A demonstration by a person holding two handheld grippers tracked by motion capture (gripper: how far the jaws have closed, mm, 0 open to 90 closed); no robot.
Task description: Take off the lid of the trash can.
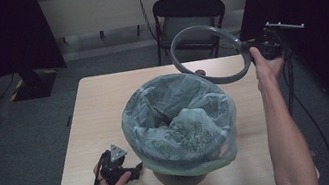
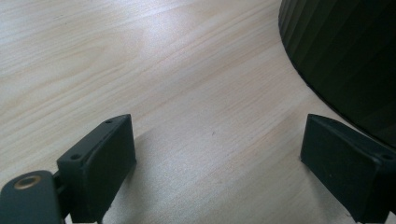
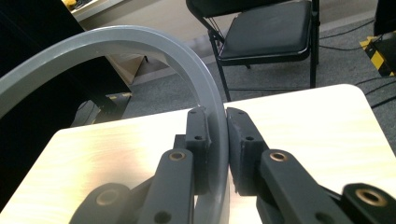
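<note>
A dark bin lined with a pale green bag stands in the middle of the table. My right gripper is shut on a grey plastic ring, holding it tilted in the air above the table's far right part, behind the bin. In the right gripper view the ring arcs up and left from between the pads. My left gripper rests on the table at the bin's near left side, open, with bare wood between its pads. The bin's ribbed wall stands right beside it.
A black folding chair stands behind the table's far edge. Dark curtains hang at both sides. A cable trails down from the right gripper along the table's right edge. Bare wood of the table lies left of the bin.
</note>
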